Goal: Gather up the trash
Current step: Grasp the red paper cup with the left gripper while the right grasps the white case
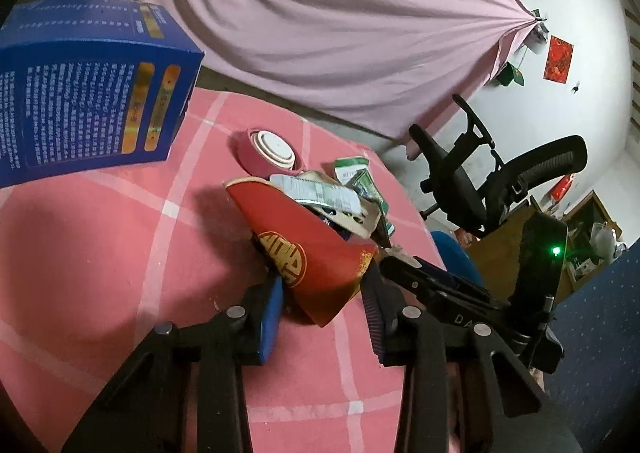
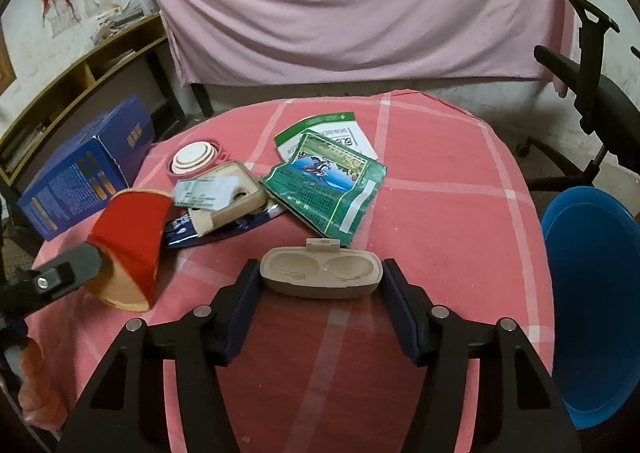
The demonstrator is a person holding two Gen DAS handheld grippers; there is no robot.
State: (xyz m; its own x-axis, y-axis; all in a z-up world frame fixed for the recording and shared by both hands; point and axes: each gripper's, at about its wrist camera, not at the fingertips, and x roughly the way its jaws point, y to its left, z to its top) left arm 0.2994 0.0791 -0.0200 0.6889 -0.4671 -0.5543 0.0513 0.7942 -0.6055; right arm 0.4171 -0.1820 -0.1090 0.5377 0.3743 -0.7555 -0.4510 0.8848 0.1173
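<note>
On the pink checked table (image 2: 440,221) my left gripper (image 1: 320,301) has its jaws around the base of a red paper cup (image 1: 304,249); from the right wrist view one finger presses the cup's side and the cup is tipped over, rim toward the trash pile, so I read it as clamped on the cup. My right gripper (image 2: 320,293) is angled down at a beige plastic case (image 2: 320,271) lying flat near the table's front edge; both pads sit right at the case's ends, but I cannot tell whether they actually press on it. Behind the case sits the rest of the trash: a green foil packet (image 2: 332,189) overlapping a white-and-green packet (image 2: 320,133), a beige tray (image 2: 232,197) with a paper wrapper on it, a dark blue wrapper (image 2: 188,231) under that. A pink lidded tub (image 2: 192,161) stands just behind the pile, with a blue carton (image 2: 84,169) at the table's left edge. A blue bin (image 2: 592,293) stands beside the table on the right. An office chair (image 2: 592,93) stands behind it.
</note>
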